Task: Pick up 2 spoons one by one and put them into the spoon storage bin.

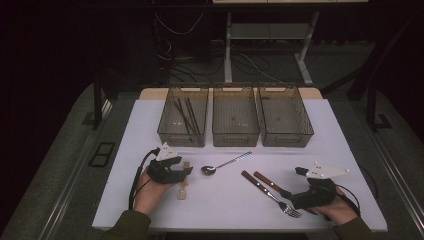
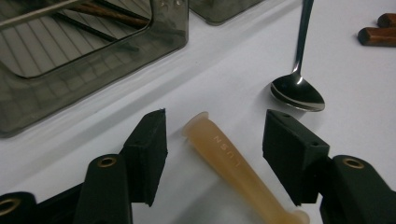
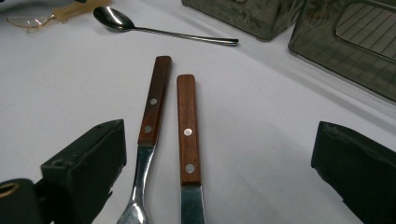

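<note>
A translucent amber plastic spoon (image 1: 182, 189) lies on the white table at the left. Its handle (image 2: 229, 163) rests between the jaws of my left gripper (image 2: 218, 140), which stand apart on either side without touching it. From above, that left gripper (image 1: 186, 172) sits low over the handle. A fork (image 3: 149, 121) and a knife (image 3: 187, 126), both wood-handled, lie side by side between the wide-open jaws of my right gripper (image 3: 217, 158). That right gripper (image 1: 292, 197) rests at the table's front right. A metal spoon (image 1: 225, 163) lies between the two hands.
Three smoky clear bins stand in a row at the back: the left bin (image 1: 181, 137) holds dark chopsticks (image 1: 186, 115), the middle bin (image 1: 235, 137) and right bin (image 1: 287, 139) look nearly bare. The table edge (image 1: 240, 226) runs just in front of both hands.
</note>
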### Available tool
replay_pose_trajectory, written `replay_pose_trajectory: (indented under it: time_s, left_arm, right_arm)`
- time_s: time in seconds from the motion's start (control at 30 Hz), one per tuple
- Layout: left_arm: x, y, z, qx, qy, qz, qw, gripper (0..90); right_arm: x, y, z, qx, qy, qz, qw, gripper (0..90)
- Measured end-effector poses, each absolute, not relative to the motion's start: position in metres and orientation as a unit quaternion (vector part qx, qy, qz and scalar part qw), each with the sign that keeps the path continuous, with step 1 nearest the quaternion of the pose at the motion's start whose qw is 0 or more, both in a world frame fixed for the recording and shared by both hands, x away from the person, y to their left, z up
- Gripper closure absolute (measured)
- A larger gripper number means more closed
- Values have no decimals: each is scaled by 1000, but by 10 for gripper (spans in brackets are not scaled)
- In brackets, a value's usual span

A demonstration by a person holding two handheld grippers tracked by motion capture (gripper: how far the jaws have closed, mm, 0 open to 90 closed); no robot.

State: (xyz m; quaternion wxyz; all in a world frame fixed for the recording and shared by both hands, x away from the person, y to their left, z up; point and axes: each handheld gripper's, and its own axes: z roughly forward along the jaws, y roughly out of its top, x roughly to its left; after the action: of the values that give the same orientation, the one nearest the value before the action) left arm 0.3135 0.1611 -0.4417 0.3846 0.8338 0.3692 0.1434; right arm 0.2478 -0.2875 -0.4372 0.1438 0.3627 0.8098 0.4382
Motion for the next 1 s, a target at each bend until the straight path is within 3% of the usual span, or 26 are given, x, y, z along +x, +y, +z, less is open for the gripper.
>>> replay_pose_trajectory:
  time_s: [0.9, 1.0]
  left_arm:
    - [314, 155, -447, 843, 381, 136, 354, 548]
    - [314, 156, -447, 846, 379, 138, 350, 625]
  right_arm:
    - [247, -285, -436, 359, 810, 440, 146, 35]
    - [247, -285, -436, 359, 811, 439, 145, 34]
